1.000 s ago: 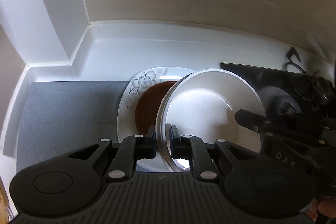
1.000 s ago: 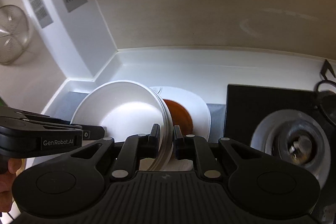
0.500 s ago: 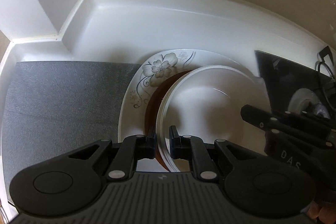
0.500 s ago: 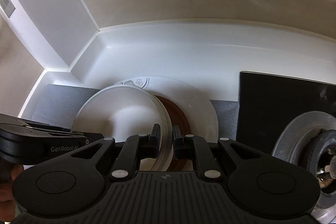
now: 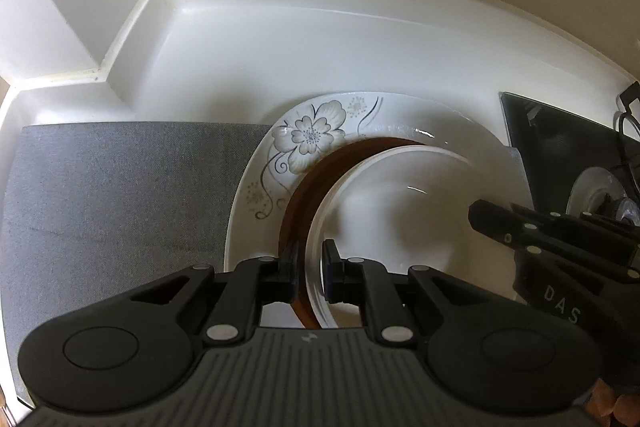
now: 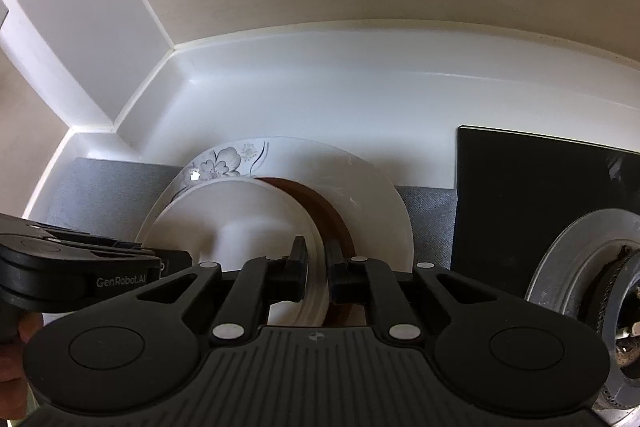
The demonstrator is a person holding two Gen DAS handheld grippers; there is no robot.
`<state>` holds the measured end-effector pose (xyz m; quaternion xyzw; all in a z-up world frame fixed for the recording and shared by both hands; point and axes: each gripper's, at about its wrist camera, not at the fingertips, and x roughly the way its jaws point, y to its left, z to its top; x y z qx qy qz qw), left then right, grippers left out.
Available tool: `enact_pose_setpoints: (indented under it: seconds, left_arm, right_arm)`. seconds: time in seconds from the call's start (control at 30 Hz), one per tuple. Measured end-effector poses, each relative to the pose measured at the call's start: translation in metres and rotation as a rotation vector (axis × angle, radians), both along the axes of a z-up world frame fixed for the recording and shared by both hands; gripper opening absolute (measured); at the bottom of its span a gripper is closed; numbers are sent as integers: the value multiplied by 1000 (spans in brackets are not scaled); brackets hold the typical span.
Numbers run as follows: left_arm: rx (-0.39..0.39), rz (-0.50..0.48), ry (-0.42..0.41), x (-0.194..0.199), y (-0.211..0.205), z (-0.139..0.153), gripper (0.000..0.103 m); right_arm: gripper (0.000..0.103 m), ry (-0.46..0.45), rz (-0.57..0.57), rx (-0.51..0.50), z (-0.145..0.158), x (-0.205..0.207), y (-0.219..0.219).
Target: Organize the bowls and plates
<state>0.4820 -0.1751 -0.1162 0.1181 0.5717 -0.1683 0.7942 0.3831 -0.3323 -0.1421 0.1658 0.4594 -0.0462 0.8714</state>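
White bowl (image 5: 400, 211) pinched at opposite rims by left tool (image 5: 311, 273) and right tool (image 6: 317, 269); brown dish (image 5: 298, 203), floral plate (image 5: 312, 135) beneath.

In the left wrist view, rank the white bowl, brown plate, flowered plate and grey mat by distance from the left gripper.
1. White bowl: rim between the left gripper jaws.
2. Brown plate: just left, beneath.
3. Flowered plate: under both.
4. Grey mat: far left.

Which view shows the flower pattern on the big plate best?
The left wrist view: the flower pattern on the big plate is large and sharp, with its curling stems clear of the white bowl. In the right wrist view the flower is smaller, greyer, and partly cut off by the bowl's rim.
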Motion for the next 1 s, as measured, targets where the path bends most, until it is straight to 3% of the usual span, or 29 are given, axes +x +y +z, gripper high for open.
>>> enact_pose_setpoints:
  seconds: [0.3,0.4,0.47,0.53,0.7,0.77,0.83,1.0]
  left_arm:
    - [-6,5,-39,4,1,3,17]
    - [-5,8,-70,3,4,6,41]
    - [-8,18,-97,3,5,10,79]
    - [-11,27,-143,0,7,15,90]
    - [-30,20,-177,-3,11,25,95]
    - [-27,32,-200,-5,15,30,100]
    - [-27,44,-221,-9,19,36,101]
    - [-66,63,-249,-24,37,56,103]
  right_arm:
    - [10,-23,-2,-10,-2,2,0]
    - [10,-27,-2,-13,-3,3,0]
    - [10,-33,-1,-22,-3,2,1]
    - [10,-32,-4,-20,-4,2,1]
    - [13,-33,-16,-9,-6,2,0]
    - [23,-32,-29,-18,-6,1,0]
    - [43,-39,-37,-32,-3,-2,0]
    - [55,-92,-79,-29,14,-24,-5]
